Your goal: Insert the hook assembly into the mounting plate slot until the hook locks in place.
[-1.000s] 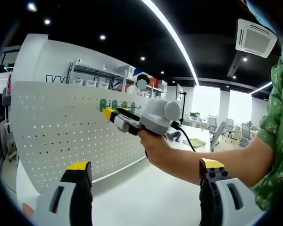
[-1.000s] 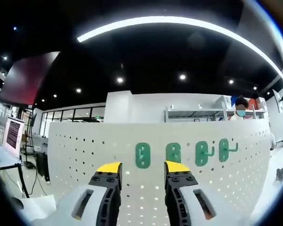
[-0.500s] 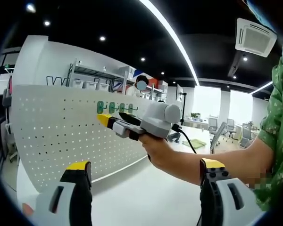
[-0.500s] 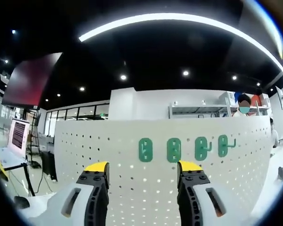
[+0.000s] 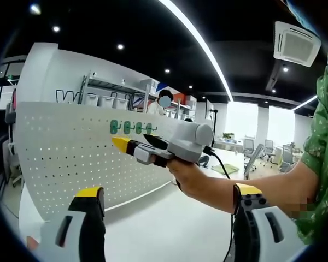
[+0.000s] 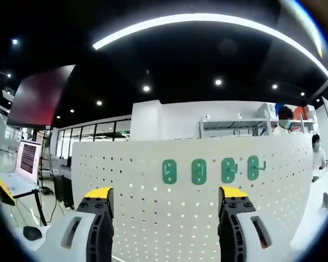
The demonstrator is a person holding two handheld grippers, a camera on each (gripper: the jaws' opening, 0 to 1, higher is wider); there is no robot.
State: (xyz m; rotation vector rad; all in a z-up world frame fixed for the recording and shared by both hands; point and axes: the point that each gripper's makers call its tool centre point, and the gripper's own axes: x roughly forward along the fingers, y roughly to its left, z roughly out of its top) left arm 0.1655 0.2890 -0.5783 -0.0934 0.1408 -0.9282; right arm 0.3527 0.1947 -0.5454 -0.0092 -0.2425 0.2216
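A white perforated pegboard (image 6: 153, 207) stood upright across both views, its rows of holes running the whole width. Near its upper edge sat a row of four green mounting plates (image 6: 198, 171), close together; the two toward the right each carried a green hook (image 6: 259, 164) jutting outward, the other two looked bare, though whether a loose hook assembly lay anywhere could not be told. The right gripper (image 6: 167, 199) faced the plates squarely with its jaws spread wide and empty, below the row and apart from it. The left gripper (image 5: 168, 199) hung back, jaws likewise parted and holding nothing. The hooks looked like light, stiff plastic, probably slippery, best pinched at the flat base rather than the thin prong.
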